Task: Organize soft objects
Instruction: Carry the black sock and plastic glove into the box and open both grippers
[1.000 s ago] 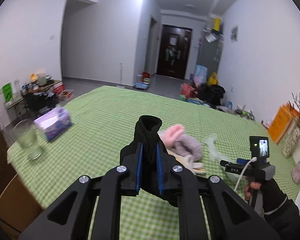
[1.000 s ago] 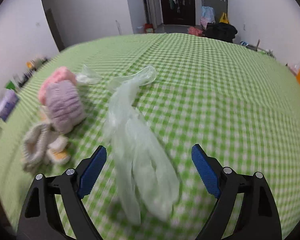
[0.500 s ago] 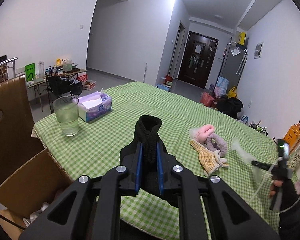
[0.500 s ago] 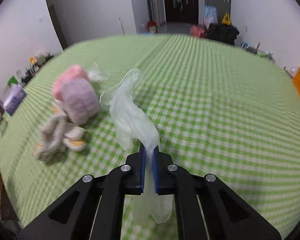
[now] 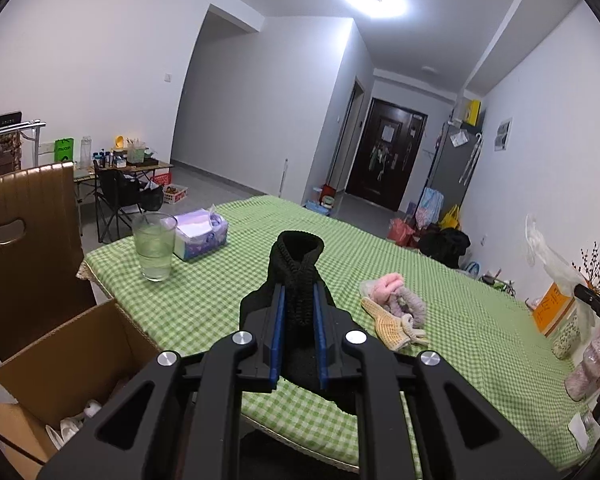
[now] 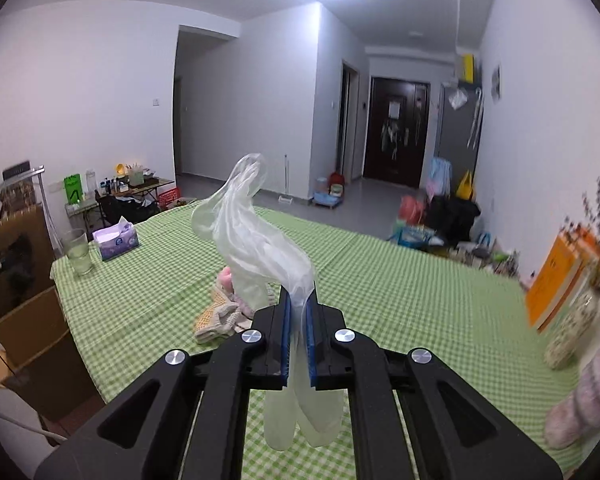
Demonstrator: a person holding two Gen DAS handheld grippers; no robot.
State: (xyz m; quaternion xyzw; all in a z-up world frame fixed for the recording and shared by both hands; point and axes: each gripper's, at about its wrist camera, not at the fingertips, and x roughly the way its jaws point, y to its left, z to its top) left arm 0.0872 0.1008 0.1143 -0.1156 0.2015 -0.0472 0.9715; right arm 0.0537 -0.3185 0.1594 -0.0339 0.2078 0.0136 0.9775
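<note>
Both grippers are loaded. Closest in, the left gripper (image 5: 298, 336) has its blue pads pressed narrow on a black knitted glove (image 5: 298, 276), cuff standing up past the fingertips and the rest drooping below the jaws. The right gripper (image 6: 298, 338) is clamped fully together on a thin translucent disposable glove (image 6: 256, 236), lifted clear of the worktop (image 6: 400, 300); its fingers hang under the jaws and its cuff billows up ahead.

Below and to the left of the left gripper sits an open cardboard box (image 5: 56, 360) with some pale items already inside, which looks like the collecting place. Just ahead and to the right of that gripper, a small heap is left on the green checked cloth: a yellow-beige knitted glove (image 5: 392, 328) touching a pink and lilac fuzzy item (image 5: 400, 300). Farther ahead to the left stand a glass of water (image 5: 155, 246) and a tissue box (image 5: 198, 234).

Judging from this, the task is partway: some things boxed, two gloves in transit, and the heap on the worktop not yet collected.
</note>
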